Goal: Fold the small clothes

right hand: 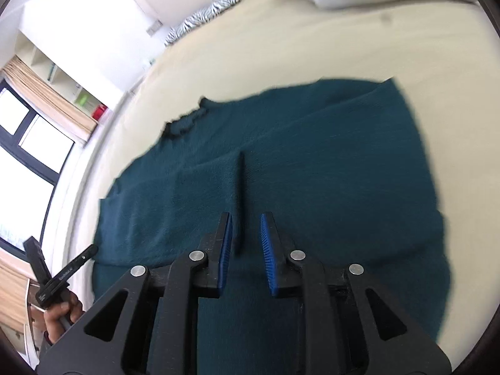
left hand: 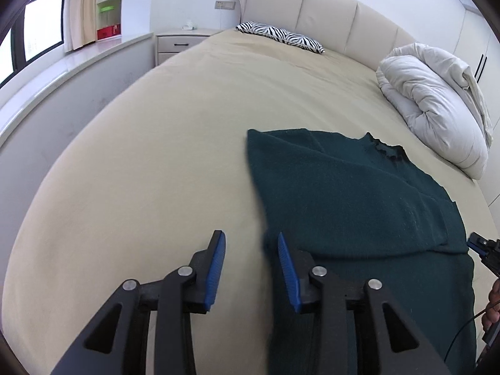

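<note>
We find the dark teal knit garment point(right hand: 281, 162) spread across the frame centre on the beige bed sheet point(left hand: 156, 156). The left gripper point(left hand: 250, 268) and right gripper point(right hand: 245, 250) both stand parted, holding nothing. Risk: soft, fuzzy knit may bunch or slip, skewing the fold.

No readable text anywhere. Only lettering: small white print on the black handle of the left gripper point(right hand: 67, 270), seen in the right wrist view, too small and blurred to make out. Red box on shelf point(left hand: 108, 31) shows no legible label. Nothing printed on the dark green sweater point(right hand: 281, 168).
</note>
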Demonstrator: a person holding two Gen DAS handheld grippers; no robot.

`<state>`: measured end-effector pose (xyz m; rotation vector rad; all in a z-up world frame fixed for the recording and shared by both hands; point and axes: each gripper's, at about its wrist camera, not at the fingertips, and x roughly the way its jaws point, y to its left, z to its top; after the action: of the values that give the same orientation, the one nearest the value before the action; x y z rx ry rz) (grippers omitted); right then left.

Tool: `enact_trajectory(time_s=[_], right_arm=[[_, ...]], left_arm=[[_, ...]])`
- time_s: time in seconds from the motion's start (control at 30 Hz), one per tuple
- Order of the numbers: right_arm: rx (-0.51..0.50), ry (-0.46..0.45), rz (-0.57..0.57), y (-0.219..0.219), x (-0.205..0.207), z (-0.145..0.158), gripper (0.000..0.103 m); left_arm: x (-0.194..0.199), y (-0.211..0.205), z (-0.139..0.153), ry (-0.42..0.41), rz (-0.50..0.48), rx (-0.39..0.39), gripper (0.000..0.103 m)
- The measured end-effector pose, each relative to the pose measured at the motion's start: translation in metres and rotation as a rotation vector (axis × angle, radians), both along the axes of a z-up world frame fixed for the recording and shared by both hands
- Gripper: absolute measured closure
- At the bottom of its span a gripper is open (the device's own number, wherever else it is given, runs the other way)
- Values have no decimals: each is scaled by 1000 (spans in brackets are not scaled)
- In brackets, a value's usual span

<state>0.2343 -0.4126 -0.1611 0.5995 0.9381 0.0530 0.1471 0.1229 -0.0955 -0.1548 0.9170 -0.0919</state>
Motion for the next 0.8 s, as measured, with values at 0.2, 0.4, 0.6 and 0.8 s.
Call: enact_trajectory(time_s=[0.2, 0.4, 0.6, 0.8], right_arm=[[-14, -73, -36, -11, -96, 35, 48], [-22, -86, -42, -17, -196, 45, 31], [50, -5, -77, -47, -278, 32, 31], [105, 65, -79, -63, -327, 16, 36]], left_arm=[[-78, 14, 3, 28, -4, -31, 45], [-163, 27, -8, 100, -40, -80, 42], [-210, 40, -17, 180, -57, -210, 41], [-224, 46, -18, 240, -91, -288, 40]])
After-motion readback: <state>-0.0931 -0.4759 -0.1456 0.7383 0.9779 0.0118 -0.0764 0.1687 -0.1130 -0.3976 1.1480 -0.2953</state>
